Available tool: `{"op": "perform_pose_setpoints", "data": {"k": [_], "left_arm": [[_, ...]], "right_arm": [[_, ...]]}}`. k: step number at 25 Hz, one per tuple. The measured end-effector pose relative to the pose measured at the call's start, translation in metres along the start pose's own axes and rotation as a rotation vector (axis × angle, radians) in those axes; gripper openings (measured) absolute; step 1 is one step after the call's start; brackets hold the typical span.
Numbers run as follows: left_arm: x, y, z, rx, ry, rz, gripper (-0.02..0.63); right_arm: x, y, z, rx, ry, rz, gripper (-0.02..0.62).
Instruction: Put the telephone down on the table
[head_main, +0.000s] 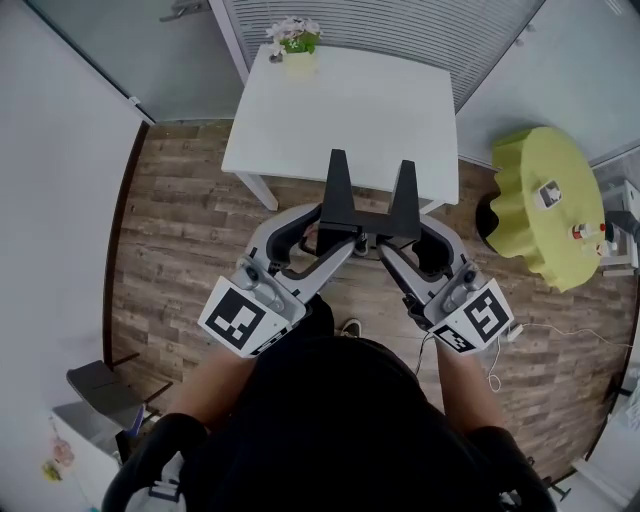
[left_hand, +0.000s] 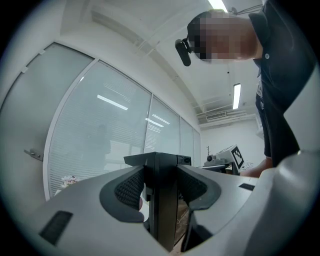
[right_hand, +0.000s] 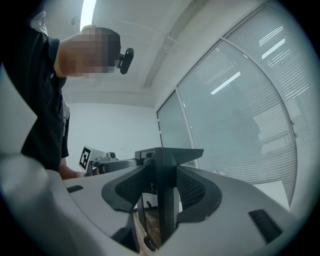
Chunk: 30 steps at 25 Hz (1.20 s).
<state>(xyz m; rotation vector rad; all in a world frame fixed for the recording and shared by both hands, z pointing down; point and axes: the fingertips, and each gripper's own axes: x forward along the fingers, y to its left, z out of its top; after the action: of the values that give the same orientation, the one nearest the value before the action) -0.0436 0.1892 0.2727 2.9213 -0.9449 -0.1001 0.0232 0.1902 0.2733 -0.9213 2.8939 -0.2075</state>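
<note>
Telephone held up near white counter, my left gripper and right gripper both clamped on it.

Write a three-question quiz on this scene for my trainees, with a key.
1. True or false: the left tool and the right tool are both shut on the telephone.
2. Where does the flower pot stand? A) at the white table's far edge B) on the floor C) on the green table
3. Short answer: does the telephone rest on the white table yet?

Key: 1 true; 2 A; 3 no, both tools hold it up in the air.
</note>
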Motion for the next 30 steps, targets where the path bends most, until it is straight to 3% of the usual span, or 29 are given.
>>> {"op": "perform_pose_setpoints", "data": {"k": [16,30], "left_arm": [[0.019,0.114,0.001,-0.035,0.006,-0.064,0.210],[0.069,0.161,-0.005,-0.034,0.006,-0.042,0.210]], "right_arm": [[0.098,-0.052,-0.005,0.019,0.012,-0.077,0.207],[0.126,-0.116,-0.004,0.029,0.011,-0.054,0.207]]}}
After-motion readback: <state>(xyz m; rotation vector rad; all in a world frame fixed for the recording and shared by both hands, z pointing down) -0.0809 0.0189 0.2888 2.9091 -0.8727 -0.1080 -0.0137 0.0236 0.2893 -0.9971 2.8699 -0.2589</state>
